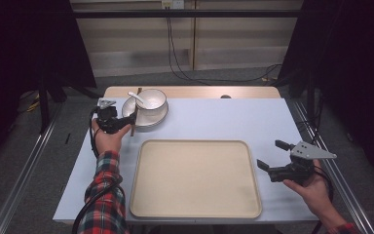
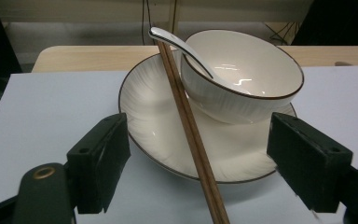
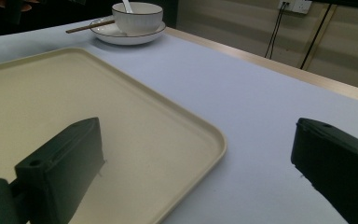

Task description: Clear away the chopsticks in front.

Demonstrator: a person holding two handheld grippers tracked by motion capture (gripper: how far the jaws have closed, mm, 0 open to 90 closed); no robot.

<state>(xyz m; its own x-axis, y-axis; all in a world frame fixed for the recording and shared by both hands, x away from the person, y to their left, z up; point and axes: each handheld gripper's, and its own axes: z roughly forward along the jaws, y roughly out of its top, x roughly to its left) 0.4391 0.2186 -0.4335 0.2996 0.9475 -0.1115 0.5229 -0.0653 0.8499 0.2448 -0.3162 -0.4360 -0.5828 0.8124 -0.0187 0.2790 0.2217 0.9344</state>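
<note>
At the worktop's far left corner, the left gripper [image 1: 126,120] is held wide open around a white ribbed plate [image 2: 158,126] with wooden chopsticks [image 2: 191,135]; the right gripper [image 1: 271,156], wide open, is empty.

Lab: black curtains [image 1: 34,44], aluminium rails [image 1: 19,170], trailing cables [image 1: 185,73].

Glossy cream glazed ceramic bowl [image 2: 242,77] with thin brown rim, bright reflections inside. Same glazed finish on the wide cream ceramic plate [image 2: 158,116], faintly ribbed. Shiny white ceramic spoon [image 2: 177,44]. Brown wooden chopsticks [image 2: 189,126], smooth, grain visible. Matt beige plastic-looking rectangular tray [image 1: 195,178], smooth, dull sheen. Pale blue-white matt table covering [image 1: 233,119], smooth; light wood strip at the far edge. Matt black plastic-looking jaw blocks on both grippers. Red plaid cloth sleeve [image 1: 104,195].
</note>
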